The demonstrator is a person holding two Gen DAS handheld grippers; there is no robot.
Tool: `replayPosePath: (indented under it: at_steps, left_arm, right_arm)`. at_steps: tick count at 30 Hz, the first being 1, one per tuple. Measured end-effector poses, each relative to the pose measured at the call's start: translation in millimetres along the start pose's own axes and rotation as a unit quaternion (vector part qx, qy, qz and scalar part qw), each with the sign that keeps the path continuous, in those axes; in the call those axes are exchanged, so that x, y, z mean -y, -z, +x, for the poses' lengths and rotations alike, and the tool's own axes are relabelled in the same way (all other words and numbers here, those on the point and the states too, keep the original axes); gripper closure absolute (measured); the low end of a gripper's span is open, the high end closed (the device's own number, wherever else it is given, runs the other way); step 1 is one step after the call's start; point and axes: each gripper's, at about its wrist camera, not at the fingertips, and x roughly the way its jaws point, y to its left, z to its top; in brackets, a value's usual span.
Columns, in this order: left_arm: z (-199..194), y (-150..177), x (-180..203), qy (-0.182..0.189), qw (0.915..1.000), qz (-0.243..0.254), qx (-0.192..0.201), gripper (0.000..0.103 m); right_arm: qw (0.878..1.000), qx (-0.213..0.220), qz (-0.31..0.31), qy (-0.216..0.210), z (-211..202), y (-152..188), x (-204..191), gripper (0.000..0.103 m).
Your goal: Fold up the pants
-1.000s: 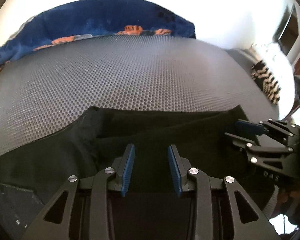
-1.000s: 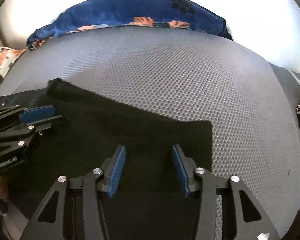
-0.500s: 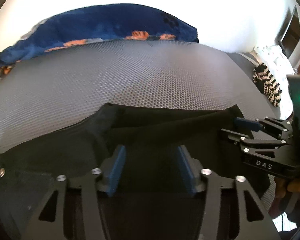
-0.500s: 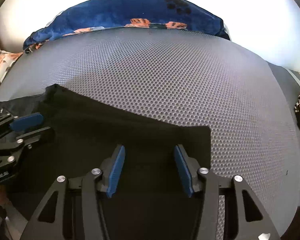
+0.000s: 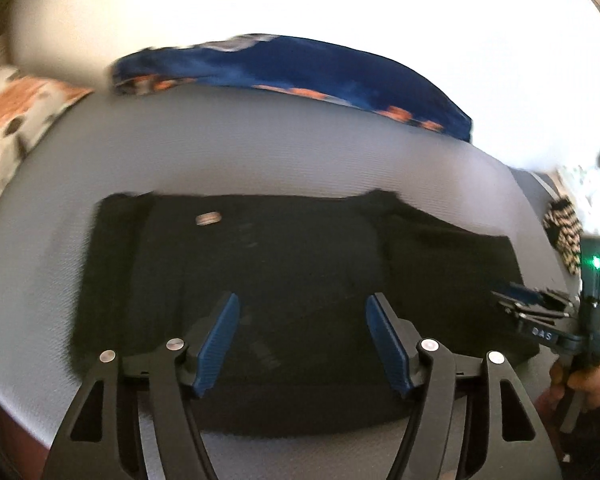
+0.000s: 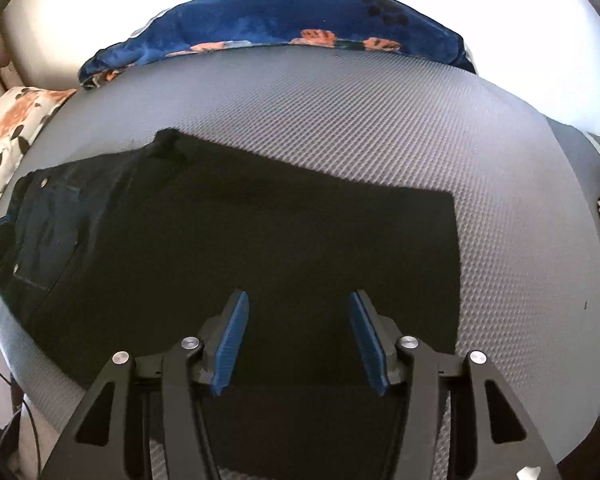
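Dark pants (image 5: 260, 264) lie folded into a flat rectangle on the grey dimpled mat (image 5: 260, 152). My left gripper (image 5: 302, 300) hovers above their near half. Its jaws are opening and nothing is between the blue pads. In the right wrist view the pants (image 6: 260, 220) show a button and pocket at their left end. My right gripper (image 6: 298, 296) stands open over the near right part of the cloth, holding nothing. The right gripper (image 5: 528, 304), in a person's hand, also shows at the right edge of the left wrist view.
A blue blanket with orange patches (image 6: 284, 16) is bunched along the mat's far edge. A floral pillow (image 6: 16, 120) lies at the far left. A black-and-white patterned cloth (image 5: 564, 232) sits off the mat's right side. Bare mat surrounds the pants.
My left gripper has pulled back, up and to the left, and its jaws have widened. The whole folded pants now show in its view. My right gripper's jaws opened slightly.
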Motion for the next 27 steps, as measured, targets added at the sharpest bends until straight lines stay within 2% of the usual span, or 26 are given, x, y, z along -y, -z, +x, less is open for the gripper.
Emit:
replayPosePath:
  at_steps: [5, 11, 18, 27]
  left_arm:
    - [-28.9, 15.1, -45.4, -0.027, 0.9978, -0.058, 0.019, 0.036]
    - [-43.2, 36.3, -90.3, -0.041, 0.9904, -0.13, 0.023, 0.035]
    - [-45.0, 59.0, -127.2, -0.026, 0.9772, -0.21, 0.017, 0.035]
    - [-32.8, 73.2, -136.2, 0.01, 0.9675, -0.253, -0.004, 0.035]
  right_arm:
    - [1.0, -0.01, 0.002, -0.015, -2.2, 13.9, -10.3, 0.052]
    - [1.0, -0.018, -0.006, -0.024, -3.8, 24.9, -24.1, 0.052]
    - [0.999, -0.024, -0.012, -0.032, -5.7, 30.9, -36.5, 0.052]
    - [0.999, -0.026, -0.015, -0.041, -5.4, 33.5, -47.0, 0.05]
